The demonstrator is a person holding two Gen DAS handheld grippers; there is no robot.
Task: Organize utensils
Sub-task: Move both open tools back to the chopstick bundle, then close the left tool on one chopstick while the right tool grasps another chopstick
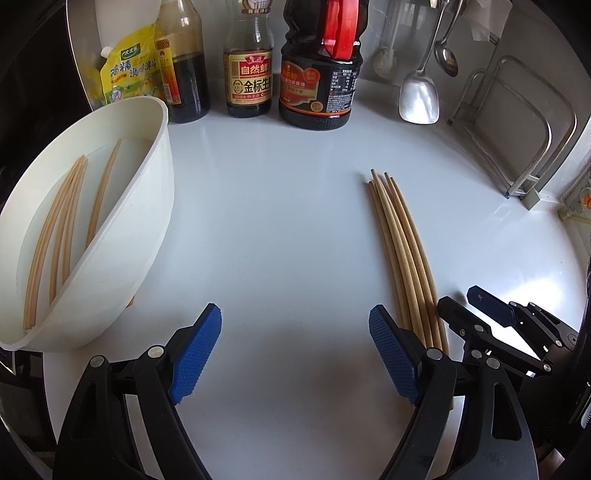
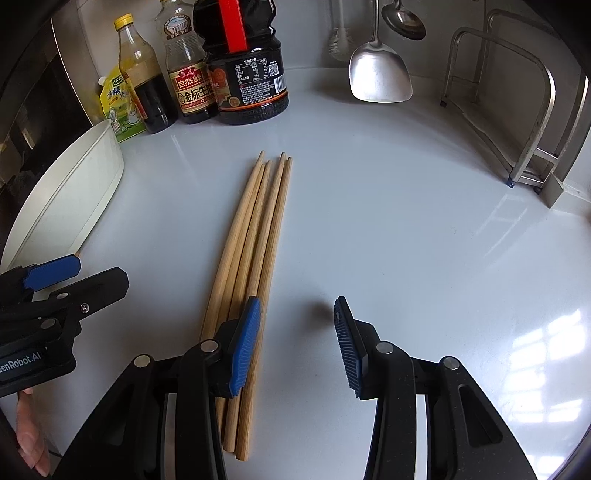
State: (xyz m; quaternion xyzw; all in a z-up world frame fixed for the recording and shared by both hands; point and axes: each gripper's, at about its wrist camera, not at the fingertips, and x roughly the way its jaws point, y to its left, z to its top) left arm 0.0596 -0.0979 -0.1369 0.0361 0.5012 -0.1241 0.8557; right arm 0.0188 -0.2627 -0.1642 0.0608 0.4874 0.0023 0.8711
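A bundle of several wooden chopsticks (image 1: 402,251) (image 2: 255,229) lies on the white counter (image 1: 280,206). More chopsticks (image 1: 55,240) rest inside a white tub (image 1: 122,236) (image 2: 70,199) at the left. My left gripper (image 1: 295,350) (image 2: 85,275) hovers open over bare counter between the tub and the bundle, with nothing between its fingers. My right gripper (image 2: 295,343) (image 1: 465,302) is open just right of the bundle. Its left finger (image 2: 245,343) overlaps the chopsticks' near ends; the gap holds nothing.
Sauce bottles (image 1: 317,74) (image 2: 243,66) and a yellow seasoning pouch (image 1: 129,66) line the back. A steel spatula (image 1: 419,96) (image 2: 380,74), a ladle (image 2: 402,18) and a metal rack (image 1: 517,133) (image 2: 517,103) stand at the back right. A hand (image 2: 29,435) shows lower left.
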